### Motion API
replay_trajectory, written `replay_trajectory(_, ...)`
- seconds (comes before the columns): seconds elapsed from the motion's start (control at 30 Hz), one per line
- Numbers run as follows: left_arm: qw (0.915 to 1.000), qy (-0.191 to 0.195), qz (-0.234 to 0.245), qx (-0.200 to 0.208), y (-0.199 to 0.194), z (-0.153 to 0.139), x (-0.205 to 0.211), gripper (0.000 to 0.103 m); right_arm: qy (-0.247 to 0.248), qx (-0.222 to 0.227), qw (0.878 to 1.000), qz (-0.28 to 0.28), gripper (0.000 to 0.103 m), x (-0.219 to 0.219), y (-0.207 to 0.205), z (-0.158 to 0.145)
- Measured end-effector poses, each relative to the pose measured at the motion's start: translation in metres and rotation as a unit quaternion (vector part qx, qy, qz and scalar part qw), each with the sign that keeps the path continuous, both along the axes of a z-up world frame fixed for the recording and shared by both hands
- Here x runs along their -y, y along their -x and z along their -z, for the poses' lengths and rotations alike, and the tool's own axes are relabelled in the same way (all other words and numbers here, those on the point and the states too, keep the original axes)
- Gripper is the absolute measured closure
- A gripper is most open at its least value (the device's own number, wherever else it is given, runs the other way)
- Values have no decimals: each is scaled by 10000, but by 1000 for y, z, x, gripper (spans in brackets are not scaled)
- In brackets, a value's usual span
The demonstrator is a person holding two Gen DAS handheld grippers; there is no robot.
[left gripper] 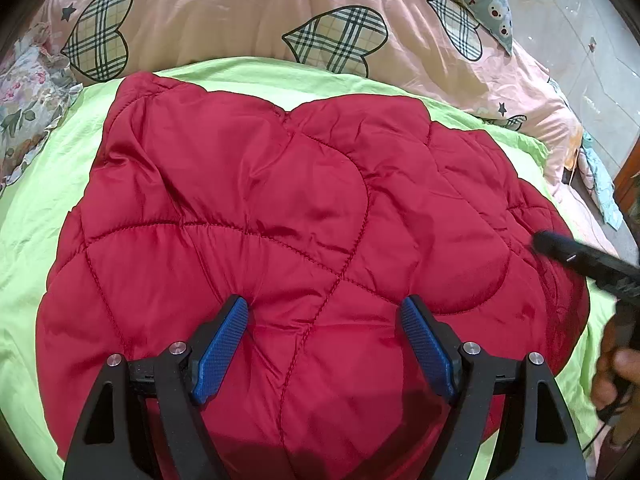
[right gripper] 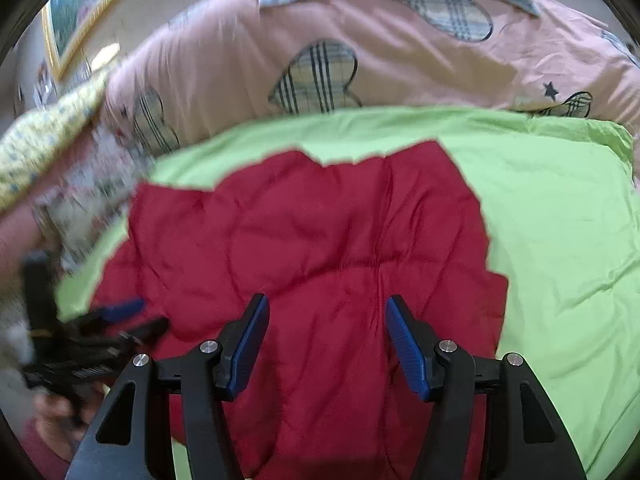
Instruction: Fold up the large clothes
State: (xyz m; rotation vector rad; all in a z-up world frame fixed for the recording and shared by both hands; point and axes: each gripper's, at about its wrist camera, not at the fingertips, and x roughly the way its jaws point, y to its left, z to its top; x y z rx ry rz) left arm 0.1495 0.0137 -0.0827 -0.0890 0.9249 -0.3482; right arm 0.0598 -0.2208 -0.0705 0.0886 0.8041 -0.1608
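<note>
Nearest, left gripper (left gripper: 324, 312) over the near part of the red quilted jacket (left gripper: 280, 208), blue pads spread wide, nothing between them. Right gripper (right gripper: 327, 312) likewise parted and empty above the jacket's right half. Jacket lying folded on the green sheet (right gripper: 560, 240), bare green margin wide off its right edge, narrow off its left. Beyond its far edge, a pink heart-print quilt (left gripper: 224, 12).

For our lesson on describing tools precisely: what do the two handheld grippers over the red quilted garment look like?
Both match. The left gripper and right gripper have matte black angular frames with triangular cut-outs, round silver bolt heads at the pivots, and two fingers faced with blue textured pads. A thin dark cable hangs by the right hand.
</note>
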Motion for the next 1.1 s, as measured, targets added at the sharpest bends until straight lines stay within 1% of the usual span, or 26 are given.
replay_trajectory(0.07, 10000, 6, -7, -4, 0, -1, 0, 23, 80, -154, 9998, 74, 41, 2, -6, 13)
replay_trajectory(0.13, 10000, -7, -23, -2, 1, -5, 0, 24, 53, -221, 9997, 121, 41, 7, -11, 22)
replay_trajectory(0.2, 9999, -4, -118, 58, 2, -13, -3, 24, 18, -231, 9996, 162, 42, 12, -16, 26)
replay_trajectory(0.3, 9991, -14, -394, 173, 3, -24, -13, 24, 25, -213, 9995, 219, 42, 15, -15, 26)
replay_trajectory(0.37, 9985, -53, -511, 187, 2, -25, -17, 24, 51, -202, 9995, 243, 42, 14, -15, 26)
replay_trajectory(0.53, 9971, -372, -657, -78, -14, -9, -12, 24, 25, -226, 9992, 334, 42, 11, -21, 28)
replay_trajectory(0.6, 9964, -545, -651, -90, -20, -6, -5, 23, 37, -287, 9986, 438, 44, 9, -21, 22)
replay_trajectory(0.67, 9957, -668, -642, -92, -27, -4, 0, 23, 109, -226, 9986, 468, 44, 6, -21, 13)
replay_trajectory(0.73, 9954, -695, -651, -111, -31, -2, 3, 23, 151, -146, 9989, 423, 44, 3, -22, 6)
replay_trajectory(0.8, 9952, -706, -659, -134, -36, -1, 4, 22, 98, -174, 9990, 398, 43, 2, -30, 6)
replay_trajectory(0.97, 9949, -761, -640, -163, -42, 3, 7, 22, 129, -353, 9983, 455, 41, 10, -49, 21)
replay_trajectory(1.1, 9944, -820, -640, -163, -45, 5, 9, 22, 78, -384, 9978, 533, 41, 16, -53, 27)
